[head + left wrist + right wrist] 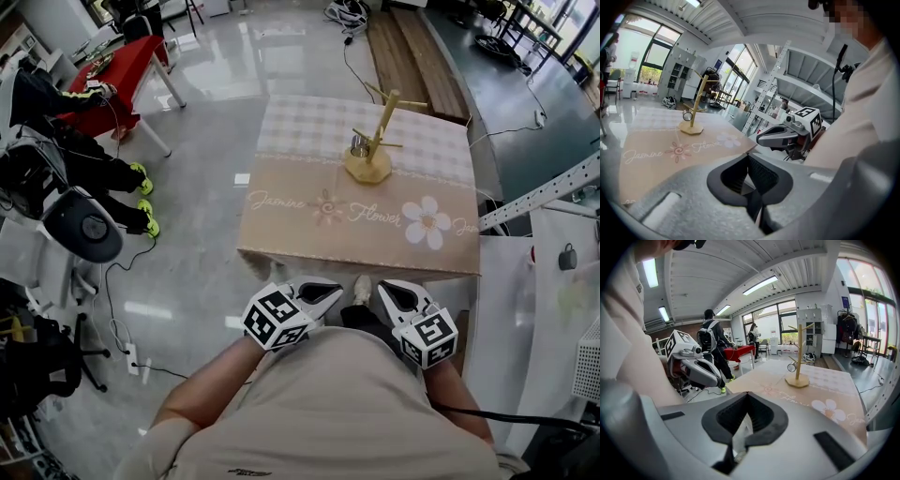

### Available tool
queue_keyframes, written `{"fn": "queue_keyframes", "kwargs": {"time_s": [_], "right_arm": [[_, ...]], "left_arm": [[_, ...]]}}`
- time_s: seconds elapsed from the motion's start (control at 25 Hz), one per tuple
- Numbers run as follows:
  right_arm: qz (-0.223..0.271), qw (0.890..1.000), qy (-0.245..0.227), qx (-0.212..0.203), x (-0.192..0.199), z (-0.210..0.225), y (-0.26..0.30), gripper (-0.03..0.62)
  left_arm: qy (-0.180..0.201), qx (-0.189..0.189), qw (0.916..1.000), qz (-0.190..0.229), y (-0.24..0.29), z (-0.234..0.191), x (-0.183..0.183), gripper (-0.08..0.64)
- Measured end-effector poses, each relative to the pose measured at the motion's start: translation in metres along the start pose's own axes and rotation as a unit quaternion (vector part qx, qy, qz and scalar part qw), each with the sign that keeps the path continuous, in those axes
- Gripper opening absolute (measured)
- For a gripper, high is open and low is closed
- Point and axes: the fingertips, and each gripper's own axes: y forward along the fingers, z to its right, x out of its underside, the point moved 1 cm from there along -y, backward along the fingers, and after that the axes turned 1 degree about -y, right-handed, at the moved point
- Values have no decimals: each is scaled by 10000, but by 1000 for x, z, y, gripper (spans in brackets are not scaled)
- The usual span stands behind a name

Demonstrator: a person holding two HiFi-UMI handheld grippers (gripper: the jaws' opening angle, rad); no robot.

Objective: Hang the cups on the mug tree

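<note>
Grippers both clenched on nothing: your left gripper [330,291] and right gripper [386,291] sit at 6 o'clock, just off the table [309,234] edge. Mug tree [373,141] stands toward 12 o'clock on the table, with one cup [359,146] hanging low at its 9 o'clock side.

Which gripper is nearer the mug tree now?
Right, only slightly. The left gripper and right gripper hang side by side before the near edge of the table; the mug tree stands toward its far side, offset rightward.
</note>
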Motion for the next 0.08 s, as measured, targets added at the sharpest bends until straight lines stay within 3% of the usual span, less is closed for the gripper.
{"fn": "queue_keyframes", "kwargs": {"time_s": [0.08], "right_arm": [[-4, 10000, -13, 1, -1, 2, 1, 14]], "left_arm": [[-4, -59, 10000, 3, 1, -4, -2, 8]]}}
